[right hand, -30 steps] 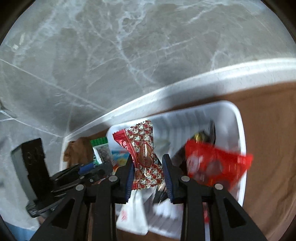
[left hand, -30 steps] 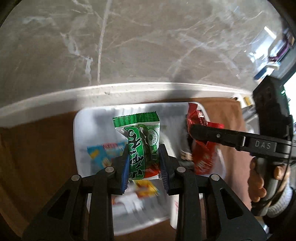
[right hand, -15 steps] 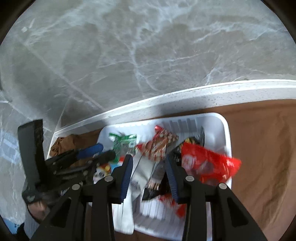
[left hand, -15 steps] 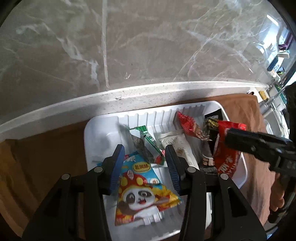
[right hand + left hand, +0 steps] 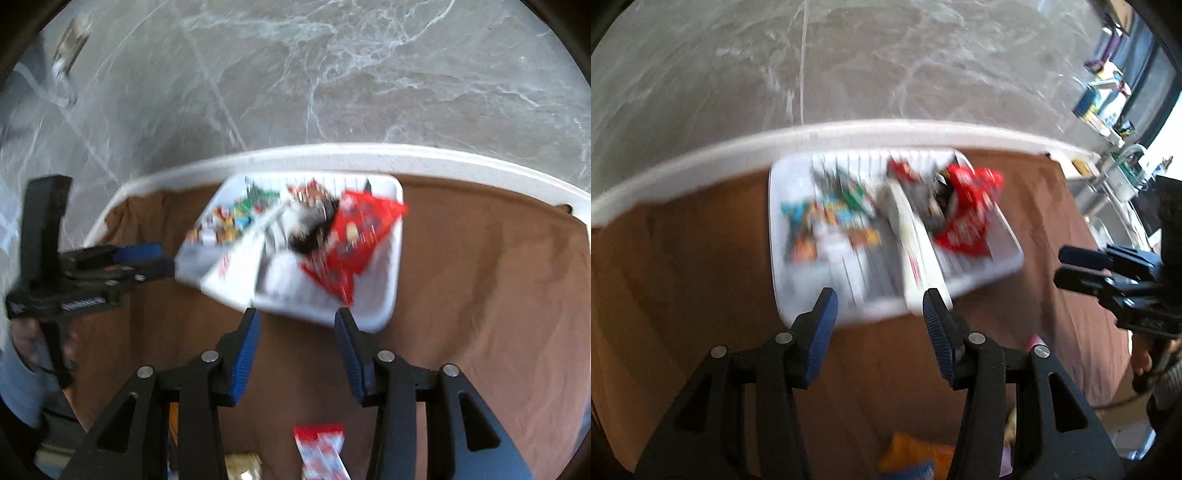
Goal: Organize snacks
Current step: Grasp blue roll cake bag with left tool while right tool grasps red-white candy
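1. A grey marble floor (image 5: 886,66) fills the top of both views, beyond the table's white edge (image 5: 369,155).
2. A brown tablecloth (image 5: 683,277) covers the table.
3. A white ribbed tray (image 5: 798,295) sits on the cloth near the far edge; both views are blurred, so details inside are unclear.
4. In the tray, a red snack bag (image 5: 967,218) lies at the right side, a long white packet (image 5: 916,251) in the middle reaching over the near rim, and a blue-and-orange packet (image 5: 827,229) at the left.
5. The left gripper (image 5: 879,314) hovers just short of the tray's near rim, jaws spread wide, holding nothing.
6. The right gripper (image 5: 297,332) hangs likewise at the near rim, jaws apart and empty.
7. On the cloth nearer the camera lie a red-and-white wrapper (image 5: 321,450) and an orange packet (image 5: 912,454), well apart from the tray.
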A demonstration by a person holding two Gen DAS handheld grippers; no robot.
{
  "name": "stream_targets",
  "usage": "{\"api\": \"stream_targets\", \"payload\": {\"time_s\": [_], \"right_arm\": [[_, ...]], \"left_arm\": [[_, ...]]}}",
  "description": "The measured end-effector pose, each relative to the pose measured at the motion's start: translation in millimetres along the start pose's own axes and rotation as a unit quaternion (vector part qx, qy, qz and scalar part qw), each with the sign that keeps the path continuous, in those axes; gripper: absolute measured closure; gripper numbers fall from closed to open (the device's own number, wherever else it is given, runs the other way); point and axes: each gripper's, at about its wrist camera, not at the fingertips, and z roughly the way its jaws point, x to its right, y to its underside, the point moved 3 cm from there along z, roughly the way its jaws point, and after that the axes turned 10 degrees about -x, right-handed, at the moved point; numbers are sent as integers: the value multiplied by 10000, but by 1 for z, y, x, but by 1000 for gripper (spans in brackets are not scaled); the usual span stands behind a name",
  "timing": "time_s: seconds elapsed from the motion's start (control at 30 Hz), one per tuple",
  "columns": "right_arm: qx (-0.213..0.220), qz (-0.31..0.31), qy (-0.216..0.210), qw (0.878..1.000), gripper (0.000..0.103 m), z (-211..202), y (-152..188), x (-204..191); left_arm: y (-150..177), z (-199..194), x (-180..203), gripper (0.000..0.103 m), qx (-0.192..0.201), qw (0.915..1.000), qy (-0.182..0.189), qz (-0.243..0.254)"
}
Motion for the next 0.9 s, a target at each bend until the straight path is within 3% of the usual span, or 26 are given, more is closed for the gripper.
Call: {"api": "stream_targets", "payload": {"time_s": [0.33,0.5,0.7,0.9], "right_arm": [[-663,-252,470,9964,57,30,93,7],[-712,-287,589,9953,57,33,110,12],[-730,-419,675,9942,57,36,114,13],[-751,-566,757,9927,57,42,115,8]], "left_arm": [[138,-14,29,57,-695,9969,195,-315],[181,-13,42,57,-856,9956,104,-379],[209,-10,48,57,-905,9943,63,-552],[213,-1,42,56,-944,9927,59,-748]]}}
